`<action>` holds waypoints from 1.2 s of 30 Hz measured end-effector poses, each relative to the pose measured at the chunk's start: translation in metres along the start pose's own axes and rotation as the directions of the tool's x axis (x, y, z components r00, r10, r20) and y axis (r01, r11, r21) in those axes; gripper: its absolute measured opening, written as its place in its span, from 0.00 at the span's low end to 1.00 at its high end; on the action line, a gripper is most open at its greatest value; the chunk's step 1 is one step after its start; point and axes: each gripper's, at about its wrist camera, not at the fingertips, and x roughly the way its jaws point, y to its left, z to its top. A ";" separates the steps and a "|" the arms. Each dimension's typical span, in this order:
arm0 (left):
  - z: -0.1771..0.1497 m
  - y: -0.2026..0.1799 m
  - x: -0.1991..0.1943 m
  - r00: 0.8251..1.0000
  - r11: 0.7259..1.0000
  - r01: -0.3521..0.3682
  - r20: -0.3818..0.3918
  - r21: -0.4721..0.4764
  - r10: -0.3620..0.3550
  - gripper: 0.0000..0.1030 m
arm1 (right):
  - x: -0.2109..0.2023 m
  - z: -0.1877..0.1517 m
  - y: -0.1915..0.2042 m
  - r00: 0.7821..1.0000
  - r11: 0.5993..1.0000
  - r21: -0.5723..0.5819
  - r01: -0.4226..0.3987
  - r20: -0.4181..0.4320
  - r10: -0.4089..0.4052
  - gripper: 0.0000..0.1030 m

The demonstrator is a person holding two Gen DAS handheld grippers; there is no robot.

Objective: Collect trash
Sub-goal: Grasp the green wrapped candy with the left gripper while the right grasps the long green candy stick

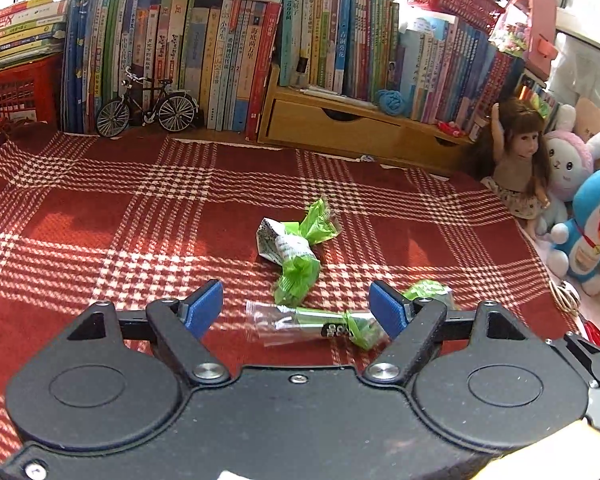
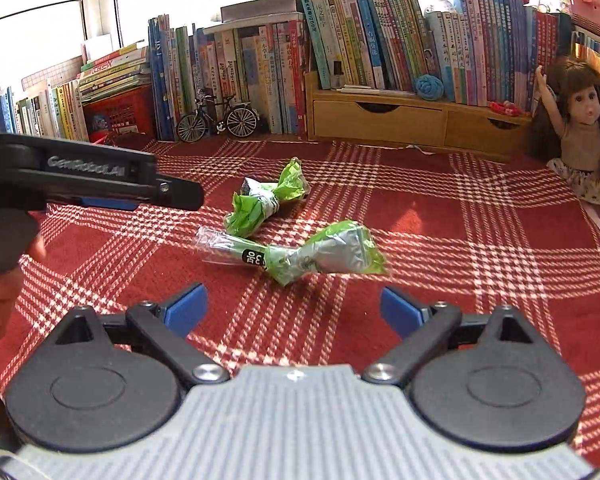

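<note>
Both grippers hovered over the red plaid tablecloth [image 1: 100, 208], the left gripper [image 1: 298, 306] and the right gripper [image 2: 294, 306] each with blue fingers spread apart and empty. Two twisted green wrappers lay mid-cloth, well off every edge: the clear-ended wrapper [image 2: 300, 254] nearer, the crumpled wrapper [image 2: 266, 202] just beyond, toward the books [image 2: 340, 52].

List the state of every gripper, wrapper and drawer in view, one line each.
left gripper: open, empty
right gripper: open, empty
far green wrapper: crumpled, lying on the cloth
near green wrapper: twisted, lying on the cloth
wooden drawers: shut
</note>
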 end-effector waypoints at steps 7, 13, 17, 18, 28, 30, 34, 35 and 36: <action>0.027 0.006 0.093 0.989 0.989 -0.034 -0.146 -0.143 0.013 0.76 | 0.044 0.015 0.001 1.000 0.996 -0.087 -0.021 0.003 0.021 1.00; 0.031 0.016 0.132 0.975 0.974 -0.024 -0.219 -0.225 -0.027 0.31 | 0.073 0.022 0.002 0.999 0.986 -0.157 -0.047 -0.012 0.045 1.00; 0.029 0.021 0.128 0.975 0.980 0.007 -0.218 -0.201 -0.051 0.29 | 0.092 0.024 0.000 0.997 0.988 -0.136 -0.069 -0.032 0.065 1.00; 0.028 0.021 0.127 0.974 0.982 0.010 -0.221 -0.189 -0.052 0.29 | 0.095 0.024 -0.001 0.996 0.989 -0.117 -0.086 -0.035 0.082 1.00; 0.001 0.006 0.081 0.962 0.999 0.047 -0.268 -0.025 -0.052 0.29 | 0.085 0.014 0.010 0.983 0.983 -0.065 -0.171 -0.083 0.166 0.85; -0.003 0.004 0.069 0.966 0.999 0.046 -0.254 0.008 -0.042 0.29 | 0.074 0.008 0.015 0.983 0.981 -0.095 -0.171 -0.084 0.164 0.79; -0.009 0.003 0.041 0.978 0.998 0.022 -0.207 0.051 -0.011 0.29 | 0.056 -0.004 0.021 0.985 0.982 -0.107 -0.155 -0.099 0.144 0.49; -0.010 0.004 0.035 0.979 0.998 0.022 -0.202 0.053 -0.010 0.29 | 0.049 -0.007 0.021 0.985 0.983 -0.107 -0.152 -0.094 0.142 0.45; -0.012 0.005 0.028 0.978 0.998 0.030 -0.206 0.051 -0.019 0.29 | 0.045 -0.009 0.021 0.985 0.982 -0.103 -0.155 -0.093 0.146 0.41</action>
